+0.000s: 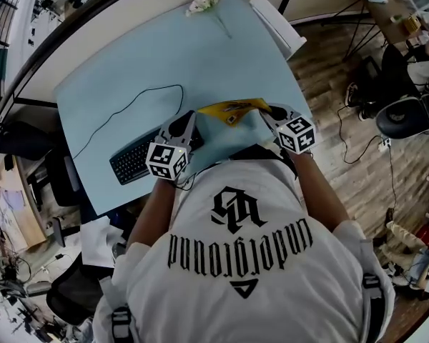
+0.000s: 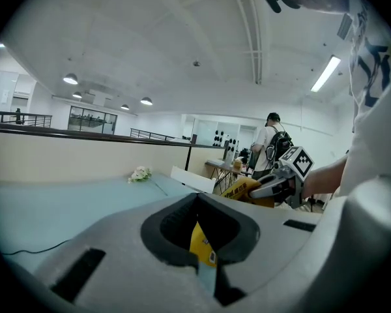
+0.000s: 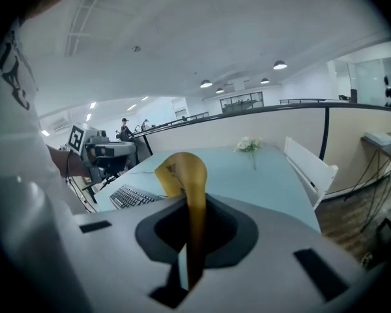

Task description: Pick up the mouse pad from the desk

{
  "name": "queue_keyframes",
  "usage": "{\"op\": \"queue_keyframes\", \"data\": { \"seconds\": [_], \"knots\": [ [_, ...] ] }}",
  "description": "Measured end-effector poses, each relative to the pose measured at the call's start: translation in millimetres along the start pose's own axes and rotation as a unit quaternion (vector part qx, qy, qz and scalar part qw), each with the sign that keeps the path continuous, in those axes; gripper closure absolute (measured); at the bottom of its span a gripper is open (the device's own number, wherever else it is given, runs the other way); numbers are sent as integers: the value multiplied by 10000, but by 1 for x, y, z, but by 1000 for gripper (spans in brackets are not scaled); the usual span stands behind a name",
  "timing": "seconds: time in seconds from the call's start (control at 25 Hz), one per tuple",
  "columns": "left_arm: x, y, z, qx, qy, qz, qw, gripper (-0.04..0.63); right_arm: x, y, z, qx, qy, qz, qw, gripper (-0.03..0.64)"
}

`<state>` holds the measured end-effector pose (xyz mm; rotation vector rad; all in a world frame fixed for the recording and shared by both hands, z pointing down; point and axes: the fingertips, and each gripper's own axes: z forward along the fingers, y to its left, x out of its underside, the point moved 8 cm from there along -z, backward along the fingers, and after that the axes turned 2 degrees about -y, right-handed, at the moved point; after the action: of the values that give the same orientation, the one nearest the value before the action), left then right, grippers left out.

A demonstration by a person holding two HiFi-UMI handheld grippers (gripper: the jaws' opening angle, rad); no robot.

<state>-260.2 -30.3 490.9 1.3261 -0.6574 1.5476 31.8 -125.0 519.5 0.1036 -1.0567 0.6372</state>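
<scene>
1. Yellow, thin and flexible, the flat mouse pad (image 1: 234, 108) hangs in the air above the near edge of the pale blue tabletop (image 1: 164, 56), stretched between the two grippers and touching no part of the surface.
2. The left gripper (image 1: 192, 121) is clamped on the pad's left end. In its own view the jaws stand together with a yellow strip pinched in the slot between them.
3. The right gripper (image 1: 269, 111) is clenched on the pad's right end. In its own view the sheet rises edge-on out of the closed jaws and curls over in an arch at the top.
4. Dark print shows on the pad's upper face in the head view. It is too small to read.
5. A black computer keyboard (image 1: 134, 160) lies at the near left corner of the tabletop, just beside the left gripper's marker cube.
6. A thin black cable (image 1: 129, 106) loops across the left half of the tabletop towards the keyboard.
7. A small bunch of white flowers (image 1: 204, 1) rests at the far edge.
8. A white slatted chair (image 1: 277, 22) stands against the far right corner.
</scene>
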Motion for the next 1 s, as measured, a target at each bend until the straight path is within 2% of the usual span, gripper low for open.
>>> {"op": "queue_keyframes", "data": {
  "seconds": [0.16,0.48,0.72,1.0],
  "knots": [
    [2,-2,-1,-13,0,-5,10000,588,-4,-2,-9,11,-138,106,9998,592],
    [-9,-21,12,-206,-64,141,9997,588,-23,-17,-25,-112,-396,-232,9989,592],
    [-19,-64,32,-317,-133,225,9992,588,-29,-38,-52,-352,-517,-423,9971,592],
    [-11,-130,57,-393,-157,151,9990,588,-19,-62,-97,-570,-668,-530,9947,592]
  ]
}}
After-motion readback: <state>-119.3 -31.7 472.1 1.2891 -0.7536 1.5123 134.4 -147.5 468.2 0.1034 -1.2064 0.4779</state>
